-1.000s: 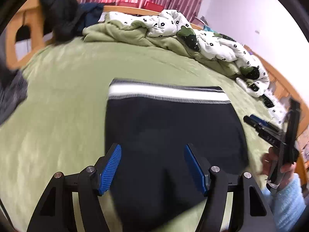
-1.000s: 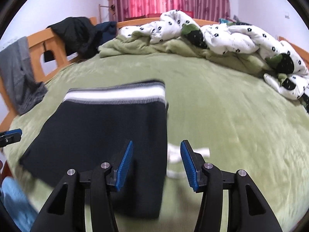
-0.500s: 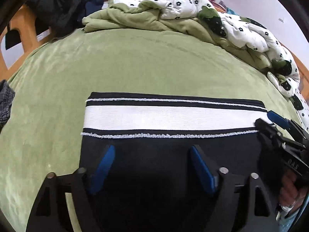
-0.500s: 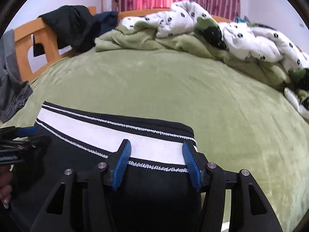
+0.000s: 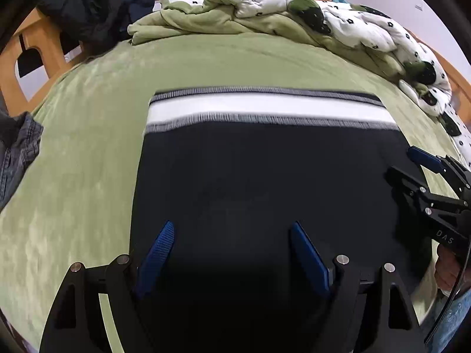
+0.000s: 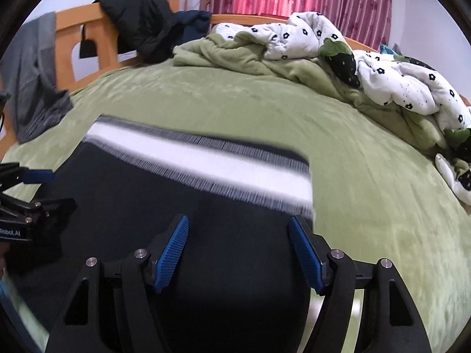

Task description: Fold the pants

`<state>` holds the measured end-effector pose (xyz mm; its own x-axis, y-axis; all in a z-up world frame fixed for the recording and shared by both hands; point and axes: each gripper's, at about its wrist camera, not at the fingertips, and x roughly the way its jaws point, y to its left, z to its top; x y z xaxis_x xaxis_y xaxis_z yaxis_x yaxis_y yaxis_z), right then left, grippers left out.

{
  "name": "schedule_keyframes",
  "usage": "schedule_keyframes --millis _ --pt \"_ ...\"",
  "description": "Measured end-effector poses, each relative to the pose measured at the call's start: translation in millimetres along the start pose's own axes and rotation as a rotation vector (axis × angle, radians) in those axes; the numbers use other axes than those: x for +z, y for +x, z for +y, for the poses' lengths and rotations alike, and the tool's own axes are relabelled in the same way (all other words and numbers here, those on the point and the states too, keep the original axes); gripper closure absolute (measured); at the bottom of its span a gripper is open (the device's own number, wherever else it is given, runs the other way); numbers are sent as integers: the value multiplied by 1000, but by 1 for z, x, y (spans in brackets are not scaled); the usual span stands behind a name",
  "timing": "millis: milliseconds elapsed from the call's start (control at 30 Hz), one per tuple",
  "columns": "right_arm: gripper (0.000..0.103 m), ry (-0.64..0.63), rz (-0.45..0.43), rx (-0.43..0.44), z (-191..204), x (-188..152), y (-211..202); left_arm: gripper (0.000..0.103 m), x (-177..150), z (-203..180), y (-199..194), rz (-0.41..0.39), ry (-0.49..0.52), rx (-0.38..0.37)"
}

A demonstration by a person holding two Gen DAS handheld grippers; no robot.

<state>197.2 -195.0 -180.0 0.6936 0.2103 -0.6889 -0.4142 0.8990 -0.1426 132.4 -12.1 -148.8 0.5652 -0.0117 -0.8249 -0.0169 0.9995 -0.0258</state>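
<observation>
In the left wrist view, a grey denim garment (image 5: 17, 150) lies at the far left edge of the frame, on the green bed cover (image 5: 88, 147). Above it, at the upper left, a wooden bed frame (image 5: 32, 53) carries a heap of dark clothes (image 5: 88, 8). The folded pants (image 5: 265, 182) fill the centre and lower middle of the frame, lying flat on the cover, dark with a white waistband stripe (image 5: 265, 107) along their far edge. The left gripper (image 5: 232, 253) stands at the bottom centre with its blue pads wide apart over the dark cloth; its jaws have just been opening and pinch nothing. Along the top right runs a crumpled white flowered quilt (image 5: 368, 29). At the right edge the right gripper (image 5: 412, 161) reaches in over the pants' right side. In the right wrist view, the left gripper (image 6: 35, 182) shows at the left edge and the pants (image 6: 123, 206) take up the lower left and centre. The right gripper (image 6: 238, 250) sits at the bottom centre, its pads well apart above the cloth near the waistband's right end; its jaws have also just been opening, with no fold caught between them.
</observation>
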Motion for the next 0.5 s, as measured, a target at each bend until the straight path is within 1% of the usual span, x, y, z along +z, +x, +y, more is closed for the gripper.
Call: schedule_keyframes --millis 67,100,200,267,333,400,467,500 --pt "34 -11 8 -9 6 -14 -12 23 -13 5 -7 14 -14 -7" --pt "34 -12 5 -30 9 -24 -22 22 -17 8 -9 20 -22 -12" --pt "34 24 10 -46 8 -46 -39 22 -34 22 -24 15 -68 -18" --pt "34 70 48 -60 2 -58 -48 23 -44 32 -36 16 -100 -37" --pt "34 127 99 -54 -3 -63 -55 23 -52 35 -45 24 -96 -39" --pt "46 173 147 -39 -7 -62 -62 24 -56 35 -57 25 -94 -24" --pt "48 183 158 -53 -4 -59 -73 24 -57 33 -76 -7 -111 -23" --pt "48 186 145 -69 -1 -56 -83 24 -56 33 -90 -36 -122 -32"
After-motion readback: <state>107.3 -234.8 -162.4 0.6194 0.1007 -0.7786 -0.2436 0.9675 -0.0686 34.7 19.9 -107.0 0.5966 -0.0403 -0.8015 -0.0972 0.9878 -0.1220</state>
